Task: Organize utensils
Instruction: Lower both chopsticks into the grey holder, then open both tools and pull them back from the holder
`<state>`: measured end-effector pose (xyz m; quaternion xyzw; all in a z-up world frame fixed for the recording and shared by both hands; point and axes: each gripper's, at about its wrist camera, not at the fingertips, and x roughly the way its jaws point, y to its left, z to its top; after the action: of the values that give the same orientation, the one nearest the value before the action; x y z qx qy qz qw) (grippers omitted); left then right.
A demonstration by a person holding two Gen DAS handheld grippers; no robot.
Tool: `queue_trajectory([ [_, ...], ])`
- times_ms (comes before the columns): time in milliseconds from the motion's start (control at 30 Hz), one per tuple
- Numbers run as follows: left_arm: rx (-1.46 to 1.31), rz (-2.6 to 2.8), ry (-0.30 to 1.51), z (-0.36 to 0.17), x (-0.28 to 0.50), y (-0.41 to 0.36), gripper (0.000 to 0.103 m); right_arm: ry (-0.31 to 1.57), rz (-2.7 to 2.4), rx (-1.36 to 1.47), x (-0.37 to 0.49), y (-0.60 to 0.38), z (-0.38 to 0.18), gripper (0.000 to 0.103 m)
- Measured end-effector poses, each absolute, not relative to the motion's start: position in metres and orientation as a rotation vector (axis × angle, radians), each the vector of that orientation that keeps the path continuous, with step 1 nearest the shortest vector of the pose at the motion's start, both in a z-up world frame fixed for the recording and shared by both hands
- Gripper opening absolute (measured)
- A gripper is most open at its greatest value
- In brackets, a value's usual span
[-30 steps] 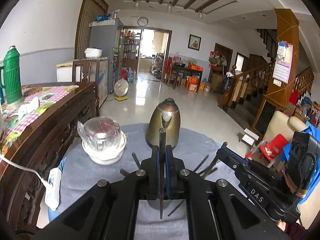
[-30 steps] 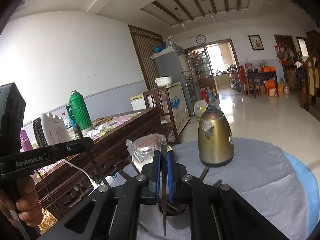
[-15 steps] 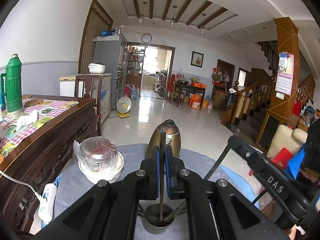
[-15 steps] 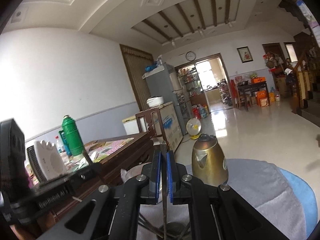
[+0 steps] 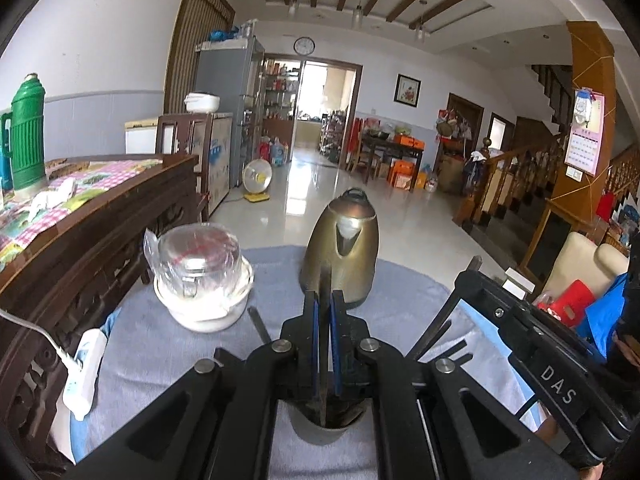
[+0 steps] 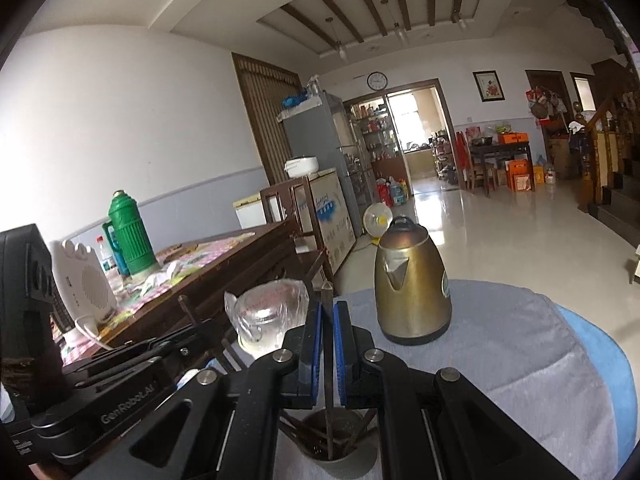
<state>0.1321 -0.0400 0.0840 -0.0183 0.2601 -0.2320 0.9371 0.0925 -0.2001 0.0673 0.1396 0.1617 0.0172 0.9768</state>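
each gripper, left (image 5: 325, 308) and right (image 6: 328, 320), was clamped on a thin dark chopstick (image 5: 324, 344), its tip inside the cup (image 6: 332, 440). the sticks looked light, stiff and slippery, best pinched mid-shaft.

1. This is a lived-in family home, an open hall with a glossy tiled floor (image 5: 320, 204) and a beamed ceiling (image 6: 360, 12).
2. A wooden staircase (image 5: 516, 176) climbs at the right beside a wall calendar (image 5: 586, 132).
3. A fridge (image 6: 320, 148), a wall clock (image 5: 304, 45) and a dining table (image 5: 394, 152) stand farther back.
4. On the cloth-covered tabletop (image 5: 172, 344) stands a brass-coloured electric kettle (image 5: 344, 248); a green thermos (image 6: 130, 232) stands on a carved sideboard (image 5: 100, 216).
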Motion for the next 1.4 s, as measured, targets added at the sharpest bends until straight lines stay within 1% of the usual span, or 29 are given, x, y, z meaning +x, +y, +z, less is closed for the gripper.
queue_trajectory([
  [267,0.000,-0.455,0.551,0.081,0.119,-0.035,0.005,0.372,0.051,0.301,0.092,-0.199,0.062,0.009],
  [333,0.024,-0.439,0.565,0.079,0.116,-0.036,0.008,0.388,0.056,0.314,0.090,-0.201,0.061,0.009],
  [400,0.046,-0.422,0.577,0.078,0.112,-0.035,0.022,0.404,0.060,0.336,0.088,-0.203,0.060,0.009],
  [433,0.058,-0.408,0.572,0.078,0.108,-0.034,0.040,0.411,0.065,0.346,0.087,-0.205,0.059,0.009],
  [467,0.071,-0.389,0.561,0.079,0.103,-0.033,0.055,0.419,0.071,0.359,0.086,-0.207,0.059,0.010],
  [500,0.079,-0.374,0.548,0.079,0.100,-0.032,0.057,0.426,0.076,0.373,0.084,-0.209,0.058,0.010],
  [533,0.090,-0.361,0.532,0.080,0.095,-0.030,0.058,0.430,0.078,0.383,0.083,-0.210,0.057,0.012],
  [600,0.110,-0.342,0.529,0.080,0.088,-0.027,0.060,0.434,0.081,0.404,0.079,-0.213,0.057,0.021],
  [633,0.115,-0.333,0.532,0.080,0.086,-0.025,0.064,0.435,0.083,0.416,0.077,-0.215,0.057,0.032],
  [667,0.119,-0.322,0.534,0.080,0.084,-0.024,0.066,0.436,0.089,0.433,0.074,-0.217,0.056,0.049],
  [733,0.124,-0.307,0.530,0.081,0.077,-0.021,0.068,0.421,0.094,0.459,0.065,-0.220,0.055,0.068],
  [833,0.137,-0.276,0.520,0.081,0.069,-0.016,0.074,0.390,0.089,0.443,0.052,-0.219,0.056,0.068],
  [900,0.146,-0.261,0.515,0.081,0.064,-0.013,0.075,0.388,0.085,0.439,0.045,-0.217,0.057,0.068],
  [1067,0.167,-0.234,0.507,0.080,0.054,-0.012,0.081,0.392,0.079,0.448,0.032,-0.218,0.057,0.068],
  [1233,0.169,-0.220,0.515,0.077,0.049,-0.012,0.089,0.423,0.090,0.449,0.022,-0.219,0.054,0.068],
  [1400,0.167,-0.202,0.552,0.068,0.046,-0.010,0.093,0.478,0.098,0.433,0.010,-0.216,0.045,0.068],
])
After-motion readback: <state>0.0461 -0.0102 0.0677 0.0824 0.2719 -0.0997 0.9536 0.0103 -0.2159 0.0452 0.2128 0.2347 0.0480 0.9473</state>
